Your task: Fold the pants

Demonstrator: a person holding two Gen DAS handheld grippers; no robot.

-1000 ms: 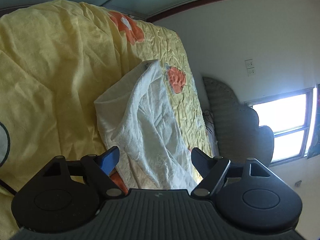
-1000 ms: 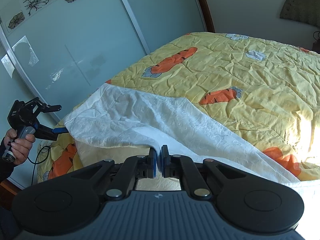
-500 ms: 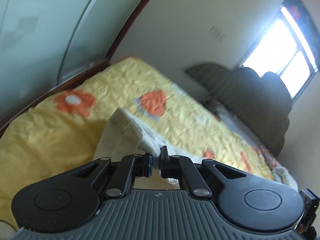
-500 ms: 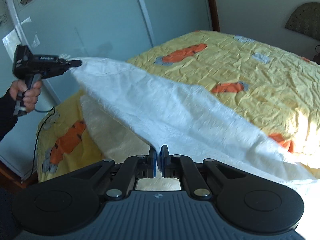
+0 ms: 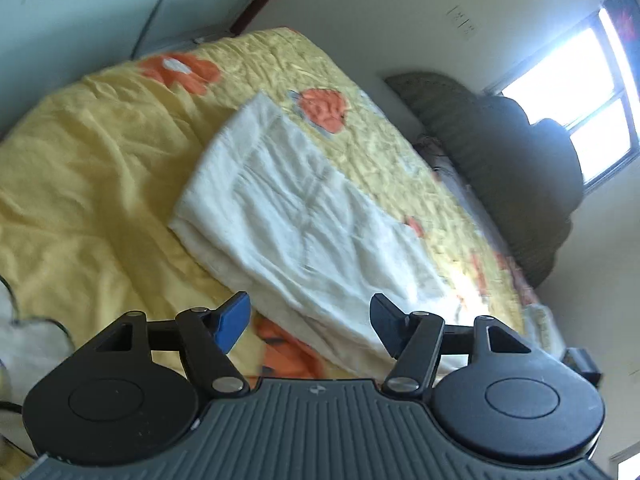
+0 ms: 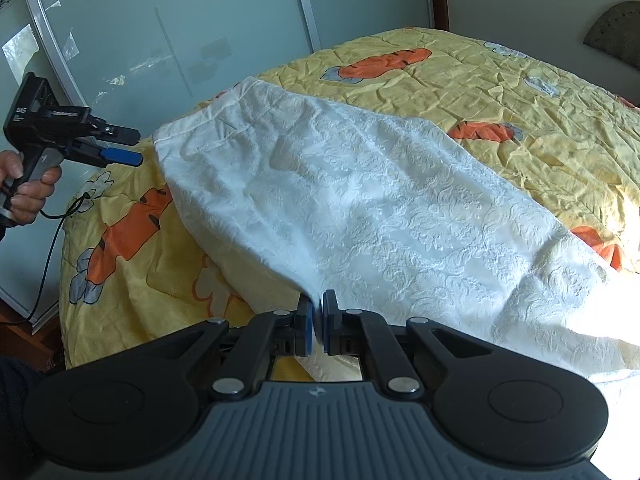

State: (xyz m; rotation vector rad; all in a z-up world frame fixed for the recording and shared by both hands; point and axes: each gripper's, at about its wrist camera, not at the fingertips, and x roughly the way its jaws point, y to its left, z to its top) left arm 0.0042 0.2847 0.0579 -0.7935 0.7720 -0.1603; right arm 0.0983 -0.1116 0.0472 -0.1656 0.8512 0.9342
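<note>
1. The white pants lie on the bed, doubled over in a long band that runs from the near right corner toward the far left; in the left wrist view the layered edges show stacked along the near side.
2. The right gripper has its fingers pressed together on a pinch of the near edge of the cloth, with fabric bunched up between the blue pads.
3. The left gripper has its fingers spread wide with nothing between them; seen from the right wrist it sits just off the far left end of the pants, apart from the cloth.
4. The step in hand looks like laying down and squaring the fold. To do it well, I would lower the pinched edge until it rests on the layer below, matching edge to edge, before letting go.
5. The top layer carries soft creases near the far left end, so a light sweep outward with the free fingers would flatten it. Pulling sideways while the right still grips could skew the stack.
6. The next fold probably needs both ends held, so the left should take a hem corner rather than mid-cloth.
7. The bed wears a yellow quilt printed with orange carrots, wrinkled and soft, so cloth may drag on it.
8. Frosted sliding doors stand on the far left; a dark headboard and a bright window lie at the far end.
</note>
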